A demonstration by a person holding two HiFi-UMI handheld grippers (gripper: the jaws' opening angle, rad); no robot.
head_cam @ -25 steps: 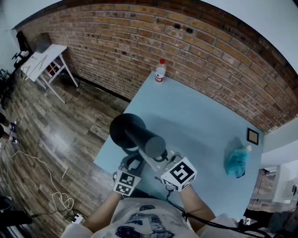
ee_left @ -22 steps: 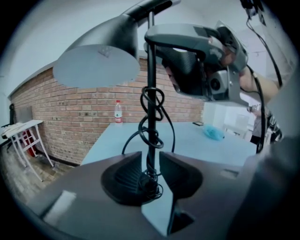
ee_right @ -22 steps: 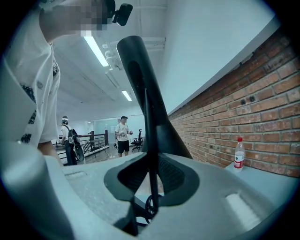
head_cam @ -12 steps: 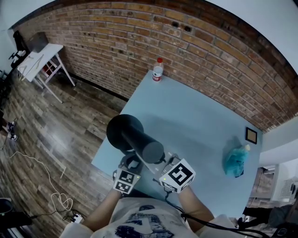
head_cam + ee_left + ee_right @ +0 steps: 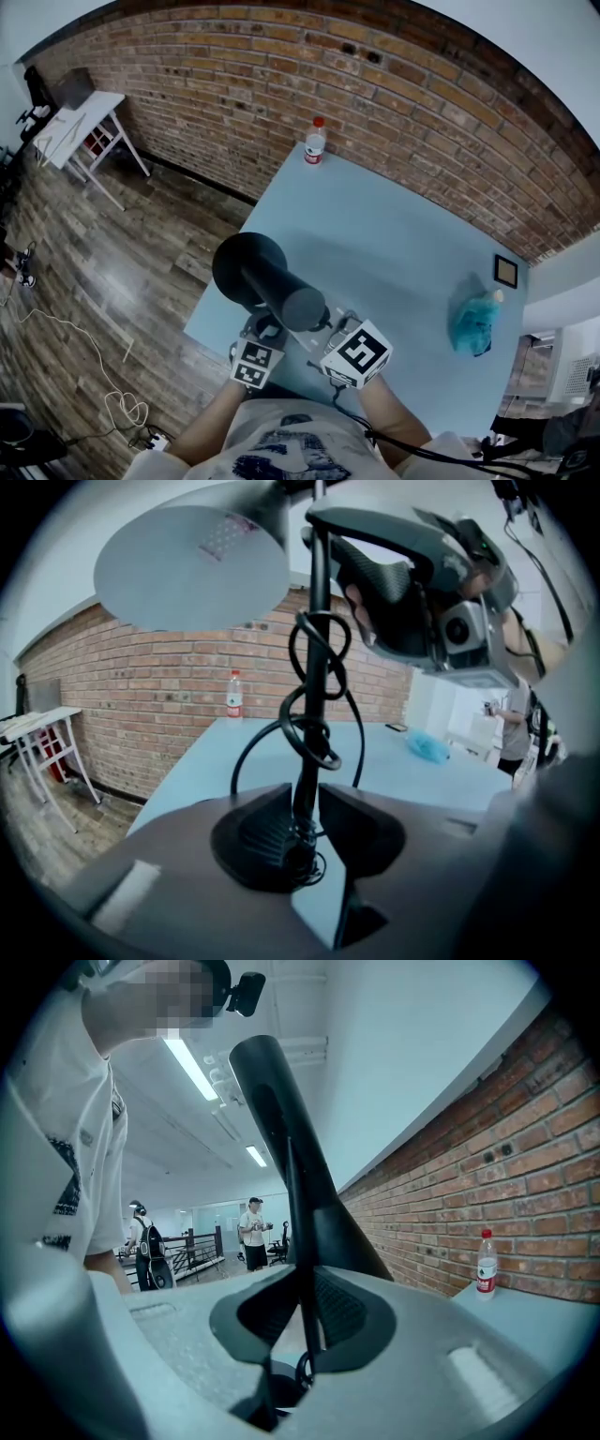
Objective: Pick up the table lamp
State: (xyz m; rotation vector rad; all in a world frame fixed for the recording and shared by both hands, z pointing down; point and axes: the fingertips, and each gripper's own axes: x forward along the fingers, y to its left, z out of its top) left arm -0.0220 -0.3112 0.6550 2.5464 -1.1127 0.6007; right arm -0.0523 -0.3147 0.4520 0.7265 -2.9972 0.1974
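As your right gripper (image 5: 302,1312) narrows its jaws, pads not yet pressing, the table lamp's (image 5: 272,286) thin stem (image 5: 298,1241) stands between them; your left gripper (image 5: 302,808) is clamped on that stem. The lamp remains at the table's (image 5: 403,234) near-left edge, so lifting awaits the second grip. Only the left gripper view shows the cord (image 5: 251,745) coiled round the stem; the head view hides the stem beneath the shade (image 5: 248,267).

It looked like an open-plan office or studio workspace, with a bare brick wall (image 5: 375,84), wood-plank floor (image 5: 94,262), a pale blue table (image 5: 403,244), a small white desk (image 5: 80,122), loose cables (image 5: 84,347), ceiling strip lights (image 5: 192,1068) and a person (image 5: 251,1232) standing behind.
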